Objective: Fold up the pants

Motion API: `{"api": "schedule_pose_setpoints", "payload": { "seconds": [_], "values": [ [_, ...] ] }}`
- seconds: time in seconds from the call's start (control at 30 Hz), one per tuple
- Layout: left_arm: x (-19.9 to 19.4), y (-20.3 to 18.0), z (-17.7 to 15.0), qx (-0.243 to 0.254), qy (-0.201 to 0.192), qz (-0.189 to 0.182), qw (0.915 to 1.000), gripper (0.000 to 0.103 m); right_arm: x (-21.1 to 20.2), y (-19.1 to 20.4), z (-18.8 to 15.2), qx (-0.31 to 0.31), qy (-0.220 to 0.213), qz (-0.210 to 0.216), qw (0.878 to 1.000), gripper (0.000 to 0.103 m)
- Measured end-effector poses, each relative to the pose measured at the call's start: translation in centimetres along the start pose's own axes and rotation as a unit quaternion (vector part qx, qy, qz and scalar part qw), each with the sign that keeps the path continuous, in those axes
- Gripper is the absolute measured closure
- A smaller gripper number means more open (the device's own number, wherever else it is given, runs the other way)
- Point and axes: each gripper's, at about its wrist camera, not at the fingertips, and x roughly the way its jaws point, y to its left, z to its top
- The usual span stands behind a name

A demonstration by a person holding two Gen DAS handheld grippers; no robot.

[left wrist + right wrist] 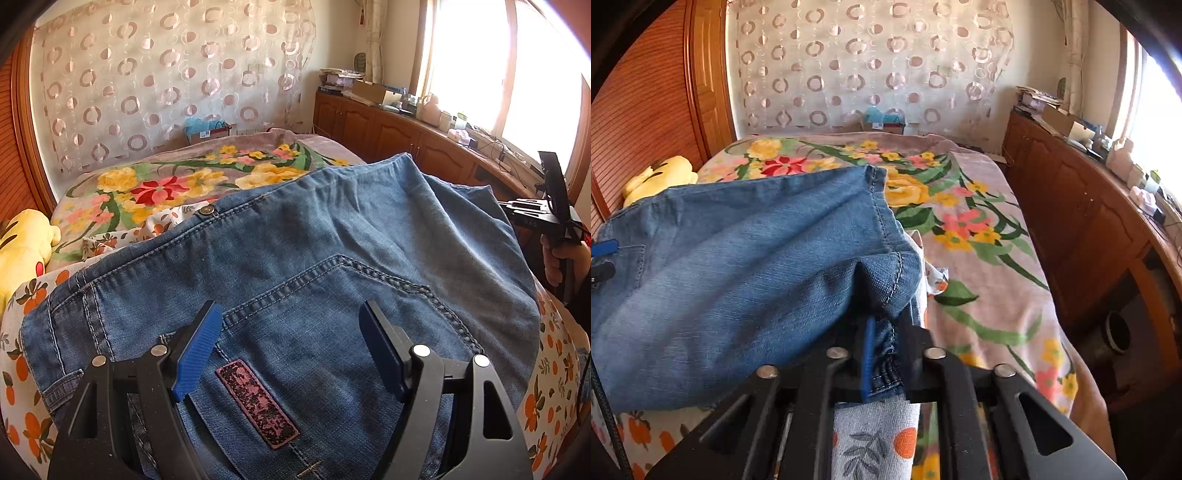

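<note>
On the near end of the bed [993,258], toward its right edge, the jeans [314,258] lie already doubled over — waistband and back pocket toward the left, hems toward the right, on an orange-print sheet [546,406] over the floral blanket [166,192].

Right gripper [882,354]: jaws pinched nearly closed on a bunched fold of denim by the hem, cloth gathered into small pleats between the pads. Left gripper [291,350]: jaws wide apart, hovering over the back pocket, nothing between the blue ribbed pads [195,354] — whether they touch the cloth I can't tell.

Risks, as I judge them:
- The pinch is narrow and at one corner only; lifting from there likely drags the top layer askew, so the hems stop lining up.
- It may have caught one layer or several — can't tell. One layer means the stack peels apart.
- With the left side unheld, the waistband end can slide on the sheet when the right pulls.
- The sheet is loose and rumpled; it could ride along with the denim.

Materials: mid-weight washed denim, soft drape, thick double-stitched seams, metal button [205,211], woven pink patch [258,402] on the pocket. Seams are stiff ridges — folds will want to break beside them, not across.
</note>
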Motion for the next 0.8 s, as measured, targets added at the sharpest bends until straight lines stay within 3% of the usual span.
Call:
{"api": "schedule_pose_setpoints", "payload": {
  "seconds": [0.2,0.37,0.53,0.8],
  "values": [
    [0.0,0.0,0.1,0.000,0.000,0.000,1.0000,0.026,-2.6,-1.3,-0.8,-0.001,-0.007,-0.033,0.999,0.099],
    [0.0,0.0,0.1,0.000,0.000,-0.001,1.0000,0.026,-0.9,-2.1,-2.4,0.009,0.060,-0.035,0.998,0.094],
    [0.1,0.1,0.0,-0.001,0.000,-0.001,1.0000,0.026,-1.3,-2.2,-2.0,0.022,0.057,-0.063,0.996,0.082],
    [0.1,0.0,0.1,-0.001,0.001,-0.001,1.0000,0.026,-3.3,-0.4,-2.0,0.057,0.032,-0.054,0.996,0.081]
  ]
}}
